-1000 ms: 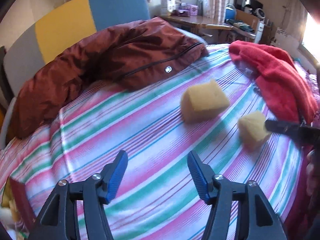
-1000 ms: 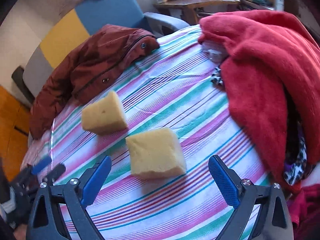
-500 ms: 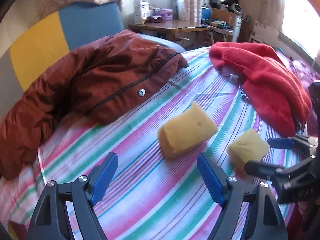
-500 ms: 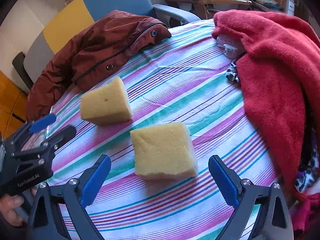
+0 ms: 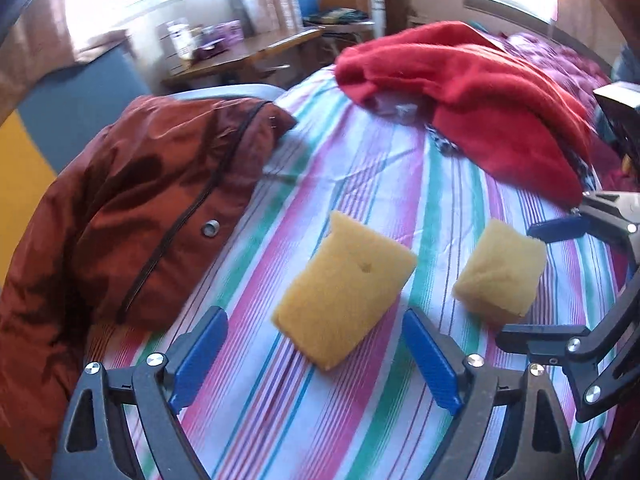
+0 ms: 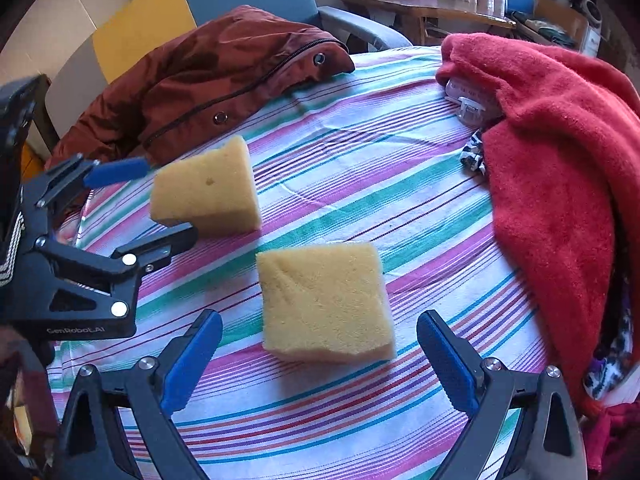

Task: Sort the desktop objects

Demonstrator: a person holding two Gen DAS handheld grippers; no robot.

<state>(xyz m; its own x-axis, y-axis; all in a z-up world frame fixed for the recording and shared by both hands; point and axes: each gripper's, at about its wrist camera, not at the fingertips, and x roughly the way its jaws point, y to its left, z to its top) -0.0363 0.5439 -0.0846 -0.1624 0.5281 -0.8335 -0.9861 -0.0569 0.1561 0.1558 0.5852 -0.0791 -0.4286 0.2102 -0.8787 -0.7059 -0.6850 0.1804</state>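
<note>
1. Both tools are spread wide, nothing held. The left gripper (image 5: 316,354) has the wedge sponge (image 5: 344,290) just ahead, centre of the left wrist view, long axis running lower left to upper right.
2. The right gripper (image 6: 320,356) faces the square sponge (image 6: 326,300) in the lower centre of its view, lying flat on the striped cloth (image 6: 360,168), approx. centred btw. the fingers.
3. Each sponge is nearer its own tool; the sponges lie near each other, not touching.

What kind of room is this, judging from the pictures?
Probably a lived-in room at home, maybe a bedroom or study. A striped cloth carries a brown jacket and red fleece; a cluttered wooden desk stands behind.
</note>
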